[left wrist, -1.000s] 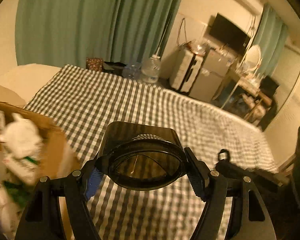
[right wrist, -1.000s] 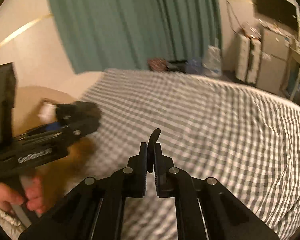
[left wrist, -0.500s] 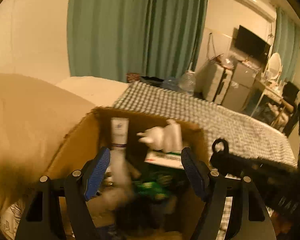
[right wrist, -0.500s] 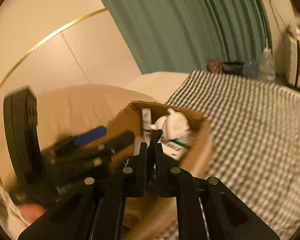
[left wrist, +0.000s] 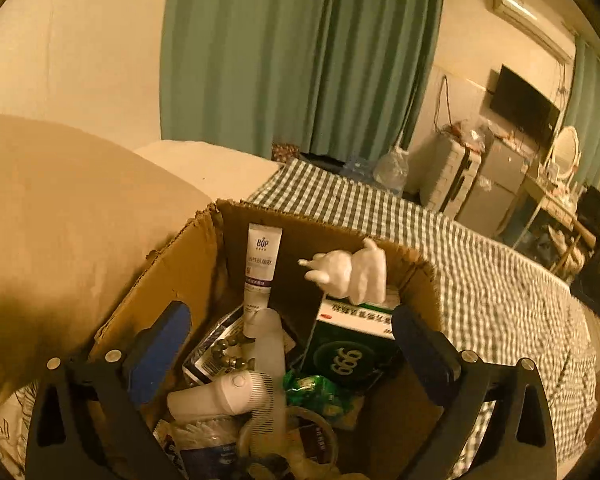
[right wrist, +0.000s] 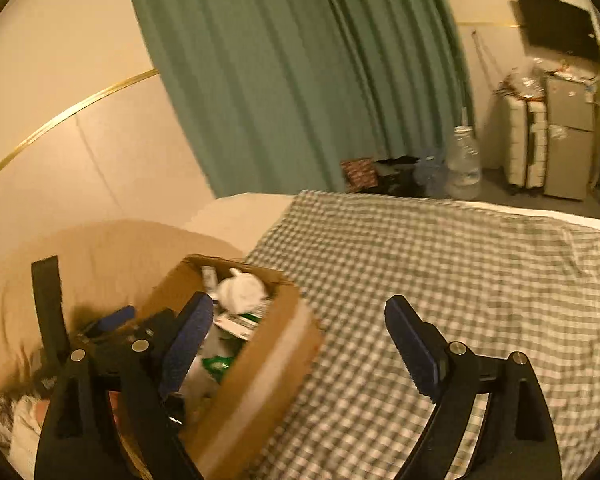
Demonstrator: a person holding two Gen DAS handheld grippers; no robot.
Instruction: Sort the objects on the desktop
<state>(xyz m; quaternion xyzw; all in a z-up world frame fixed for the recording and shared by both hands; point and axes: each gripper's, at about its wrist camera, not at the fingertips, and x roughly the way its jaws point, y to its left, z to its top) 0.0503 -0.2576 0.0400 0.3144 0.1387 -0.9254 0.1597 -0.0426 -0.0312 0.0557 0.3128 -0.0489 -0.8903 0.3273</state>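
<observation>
A cardboard box (left wrist: pixel 180 264) stands open under my left gripper (left wrist: pixel 292 320). Its jaws are opening wide with nothing pressed between the blue pads. Inside the box I see a white tube (left wrist: pixel 262 264), a white figurine (left wrist: pixel 352 276), a green medicine box (left wrist: pixel 352 344), a white rounded device (left wrist: pixel 220 398) and a tinted see-through cup (left wrist: pixel 288 436) at the bottom. In the right wrist view my right gripper (right wrist: pixel 300 306) hangs above the box's right edge (right wrist: pixel 268 352) and the checked cloth (right wrist: pixel 440 264). Its jaws are opening too, with nothing held.
A beige cushion (left wrist: pixel 60 208) lies left of the box. A green curtain (right wrist: pixel 300 80), a large water bottle (right wrist: pixel 464 164), a suitcase (right wrist: pixel 524 144) and a wall TV (right wrist: pixel 556 36) are beyond the cloth. A hand (right wrist: pixel 40 412) shows at lower left.
My left gripper swung from the checked cloth to above the box, and the dark cup left its jaws, which spread wider. My right gripper released a thin black piece and opened wide.
</observation>
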